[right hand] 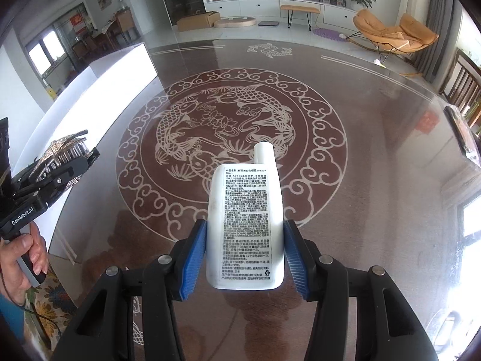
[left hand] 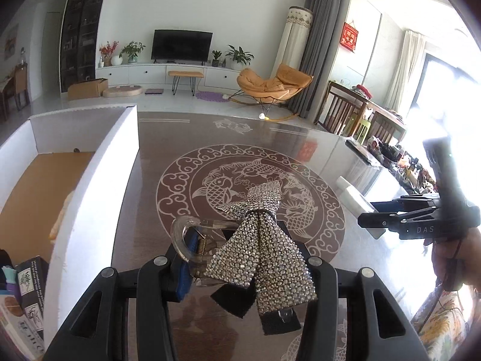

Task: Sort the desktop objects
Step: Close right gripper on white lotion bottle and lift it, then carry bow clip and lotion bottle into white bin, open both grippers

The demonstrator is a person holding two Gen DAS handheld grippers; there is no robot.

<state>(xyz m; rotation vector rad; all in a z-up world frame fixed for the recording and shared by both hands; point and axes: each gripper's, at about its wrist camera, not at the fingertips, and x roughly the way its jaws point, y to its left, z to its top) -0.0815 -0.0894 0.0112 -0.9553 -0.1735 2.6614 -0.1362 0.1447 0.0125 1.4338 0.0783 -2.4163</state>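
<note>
**Two items lifted over the table, both claws loaded**

Item 1: rhinestone bow hair clip point(left hand: 258, 240), lower centre of the left wrist view. It is clamped in the left gripper point(left hand: 243, 270), whose jaws are closed on the clear plastic clip body. It is judged light, with a floppy bow, a stiff, brittle clip and stones easily shed; hold is best taken on the clip body.

Item 2: white sunscreen bottle point(right hand: 245, 225), lower centre of the right wrist view. It is pinched at its flat sides between the blue pads point(right hand: 192, 258) of the right gripper point(right hand: 245, 255). It is judged light, smooth and slippery.

Surroundings: the glass table top point(right hand: 375, 150) lies largely bare beneath. A white box point(left hand: 99, 174) stands at centre left of the left wrist view, its wall to be cleared. The grippers are kept well apart.
</note>
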